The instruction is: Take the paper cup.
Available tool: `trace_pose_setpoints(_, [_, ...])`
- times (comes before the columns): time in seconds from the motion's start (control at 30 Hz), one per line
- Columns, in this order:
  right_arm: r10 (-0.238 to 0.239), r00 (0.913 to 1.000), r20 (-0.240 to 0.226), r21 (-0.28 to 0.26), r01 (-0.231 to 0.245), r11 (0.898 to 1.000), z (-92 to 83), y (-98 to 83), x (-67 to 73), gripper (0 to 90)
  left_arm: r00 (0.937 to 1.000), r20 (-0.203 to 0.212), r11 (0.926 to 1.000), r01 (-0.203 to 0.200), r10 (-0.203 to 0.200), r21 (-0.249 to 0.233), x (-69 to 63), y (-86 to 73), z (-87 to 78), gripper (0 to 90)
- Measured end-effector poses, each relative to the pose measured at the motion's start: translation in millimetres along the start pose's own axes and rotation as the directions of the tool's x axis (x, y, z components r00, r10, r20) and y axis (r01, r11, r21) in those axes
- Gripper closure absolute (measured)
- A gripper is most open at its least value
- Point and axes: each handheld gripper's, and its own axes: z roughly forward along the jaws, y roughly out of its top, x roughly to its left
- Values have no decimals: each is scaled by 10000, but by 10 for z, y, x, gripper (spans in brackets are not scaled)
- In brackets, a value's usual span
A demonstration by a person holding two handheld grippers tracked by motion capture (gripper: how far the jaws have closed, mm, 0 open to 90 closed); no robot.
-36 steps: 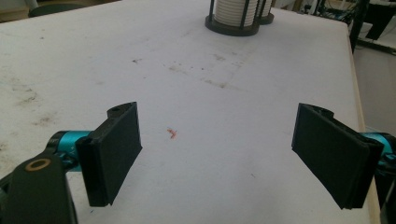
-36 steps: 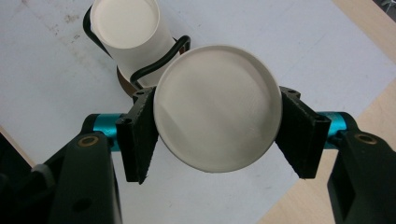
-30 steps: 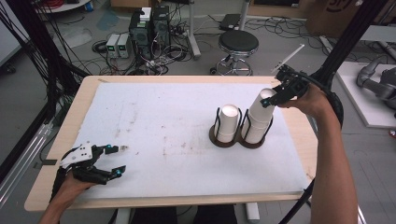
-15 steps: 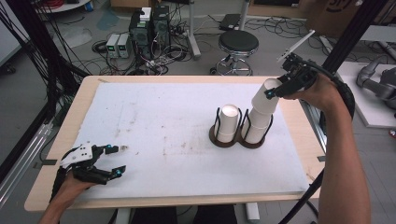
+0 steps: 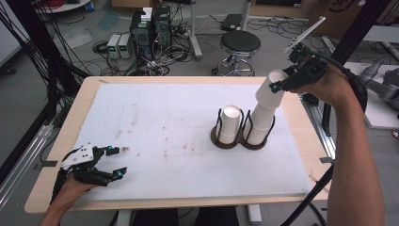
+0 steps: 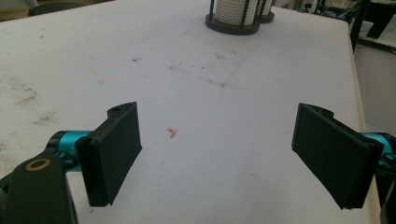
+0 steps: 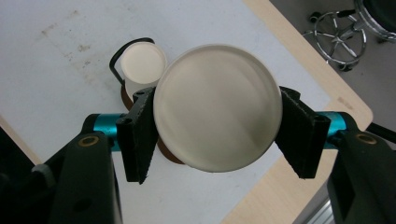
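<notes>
Two stacks of white paper cups stand upside down in a dark twin wire holder (image 5: 237,141) at the right middle of the table. My right gripper (image 5: 278,87) is shut on the top white cup (image 5: 269,96) of the right stack (image 5: 259,126), holding it raised and tilted above that stack. In the right gripper view both pads squeeze the cup's round sides (image 7: 217,121), with the left stack (image 7: 142,63) below. My left gripper (image 5: 117,162) rests open on the table's near left corner; nothing lies between its fingers (image 6: 114,154).
A white mat (image 5: 169,122) covers the wooden table (image 5: 61,141). In the left gripper view the holder (image 6: 232,25) stands far ahead. A stool (image 5: 240,44), computers and cables lie beyond the far edge.
My right gripper has risen with the cup, pulling it up and toward the far right off the right stack. The left gripper has stayed put.
</notes>
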Motion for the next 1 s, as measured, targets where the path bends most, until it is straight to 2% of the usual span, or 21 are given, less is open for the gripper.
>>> trace_pose_setpoints(0.37, [-118, 9998, 144, -210, 121, 9997, -125, 19, 35, 368, 10000, 2, 10000, 6, -6, 11, -2, 0, 1, 155])
trace_pose_setpoints(0.63, [-571, 9981, -221, -817, 551, 9951, -188, 50, 153, 368, 10000, 8, 10000, 24, -24, -66, 0, -3, -7, 155])
trace_pose_setpoints(0.73, [-996, 9946, -287, -1245, 953, 9876, -250, 55, 250, 368, 10000, -11, 9999, 25, -25, -107, 1, -4, -11, 155])
trace_pose_setpoints(0.83, [-1148, 9927, -380, -1464, 1081, 9833, -279, 47, 293, 368, 10000, 19, 9999, 56, -55, -112, 5, -4, -12, 155])
trace_pose_setpoints(1.0, [-1695, 9813, -916, -2317, 1445, 9620, -357, 26, 440, 368, 9999, 46, 9998, 106, -105, -148, 8, -6, -16, 155])
